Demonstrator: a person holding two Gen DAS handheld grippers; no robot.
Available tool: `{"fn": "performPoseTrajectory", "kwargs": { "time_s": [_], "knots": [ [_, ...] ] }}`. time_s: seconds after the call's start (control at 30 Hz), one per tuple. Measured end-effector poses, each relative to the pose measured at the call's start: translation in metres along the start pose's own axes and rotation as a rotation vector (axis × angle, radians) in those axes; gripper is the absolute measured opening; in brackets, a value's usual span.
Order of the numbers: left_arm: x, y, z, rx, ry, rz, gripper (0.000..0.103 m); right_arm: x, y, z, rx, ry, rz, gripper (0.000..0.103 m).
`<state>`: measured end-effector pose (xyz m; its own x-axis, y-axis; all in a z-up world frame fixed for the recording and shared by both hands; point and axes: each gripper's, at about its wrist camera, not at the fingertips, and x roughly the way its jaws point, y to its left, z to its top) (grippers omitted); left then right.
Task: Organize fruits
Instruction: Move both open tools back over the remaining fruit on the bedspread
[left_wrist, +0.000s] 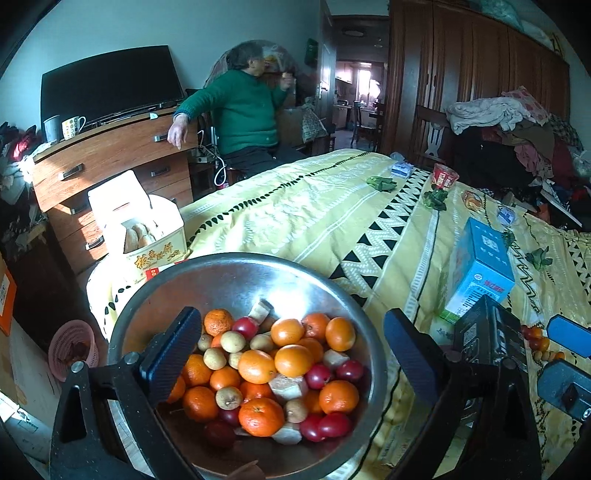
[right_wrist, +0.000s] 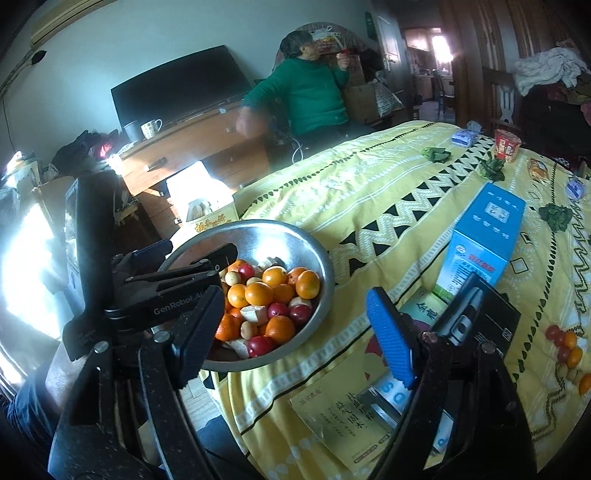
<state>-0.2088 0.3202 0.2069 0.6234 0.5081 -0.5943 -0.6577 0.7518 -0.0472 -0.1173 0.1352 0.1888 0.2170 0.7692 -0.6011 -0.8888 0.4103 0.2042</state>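
A steel bowl heaped with oranges, red fruits and small pale fruits sits at the near left edge of the yellow bedspread; it also shows in the right wrist view. My left gripper is open and empty, its jaws wide over the bowl, left finger inside the rim. My right gripper is open and empty, hovering right of the bowl. A small row of loose fruits lies on the bedspread at far right, also seen in the left wrist view.
A blue carton, a black box and a yellow booklet lie right of the bowl. A white pastry box stands behind it. A red cup, leaf scraps and small packets lie farther back. A person in green sits by the dresser.
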Motion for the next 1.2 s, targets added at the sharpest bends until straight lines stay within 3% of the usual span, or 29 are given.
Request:
{"fn": "performPoseTrajectory", "kwargs": {
  "time_s": [0.4,0.77,1.07,1.2],
  "knots": [
    [-0.025,-0.088,-0.006,0.104,-0.012,-0.149,0.102,-0.069,-0.045,-0.024,0.057,-0.080,-0.238,0.103],
    [-0.056,-0.180,-0.027,0.228,-0.004,-0.325,0.103,-0.121,-0.087,-0.065,0.165,-0.111,-0.399,0.103],
    [-0.073,-0.280,-0.065,0.376,0.035,-0.483,0.103,-0.168,-0.156,-0.132,0.327,-0.084,-0.563,0.103],
    [-0.064,-0.321,-0.087,0.422,0.092,-0.523,0.103,-0.178,-0.190,-0.163,0.392,-0.039,-0.624,0.103]
  ]
}}
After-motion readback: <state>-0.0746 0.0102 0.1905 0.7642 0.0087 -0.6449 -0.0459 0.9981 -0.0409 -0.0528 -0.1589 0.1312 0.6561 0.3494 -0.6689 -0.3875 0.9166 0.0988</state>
